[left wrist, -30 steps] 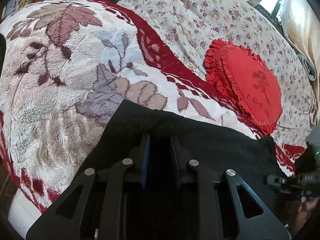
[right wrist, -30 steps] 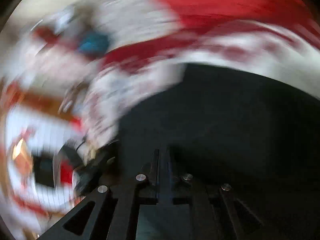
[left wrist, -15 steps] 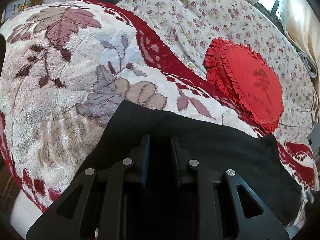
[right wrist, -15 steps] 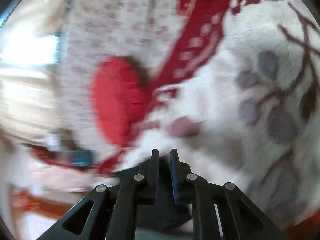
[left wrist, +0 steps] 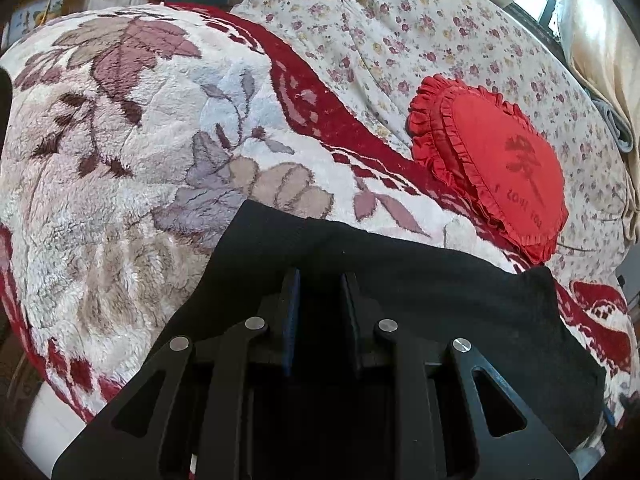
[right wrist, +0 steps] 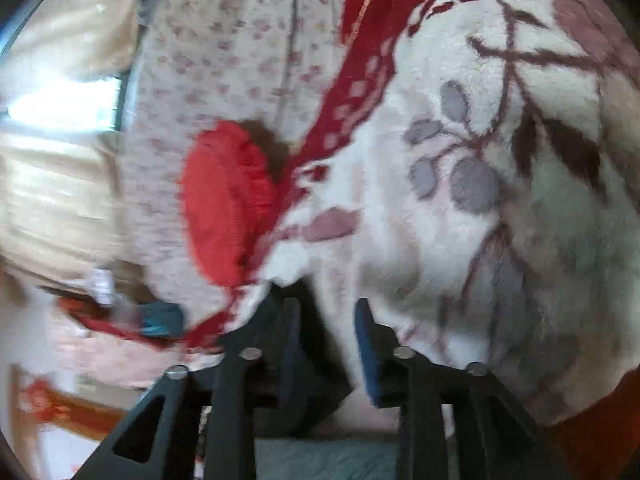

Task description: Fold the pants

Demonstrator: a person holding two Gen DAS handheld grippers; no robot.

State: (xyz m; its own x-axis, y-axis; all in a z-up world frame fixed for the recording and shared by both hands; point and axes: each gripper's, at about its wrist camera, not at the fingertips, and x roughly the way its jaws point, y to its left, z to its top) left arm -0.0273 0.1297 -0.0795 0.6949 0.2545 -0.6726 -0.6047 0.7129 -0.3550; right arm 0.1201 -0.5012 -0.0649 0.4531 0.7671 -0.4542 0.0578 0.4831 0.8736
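The black pants [left wrist: 400, 280] lie spread across the lower centre and lower right of the left wrist view, resting on the plush floral blanket [left wrist: 120, 160] that covers the bed. Their far edge runs from centre frame down toward the right, ending in a raised corner at the right. In the right wrist view, only a dark corner of the pants [right wrist: 316, 384] shows at the bottom centre.

The left gripper [left wrist: 320, 300] sits low over the pants with its jaws set narrowly. Black fabric fills the gap, but black on black hides any contact, so we cannot tell whether the pads press on it.

The right gripper [right wrist: 326, 320] has its jaws opening. The dark corner lies below and beside the left finger [right wrist: 290, 328], and the pads are not pressing on it.

We judge the step in hand to be releasing a folded corner on the right side. To do it well:

1. We let the right jaws part fully before lifting away, so no cloth is dragged along.
2. We keep the left gripper steady as an anchor.
3. We check that the edges align before the next fold.

Beyond the blanket, a red heart-shaped ruffled cushion [left wrist: 492, 164] rests on a small-flowered sheet [left wrist: 400, 32] at upper right, well apart from the pants.
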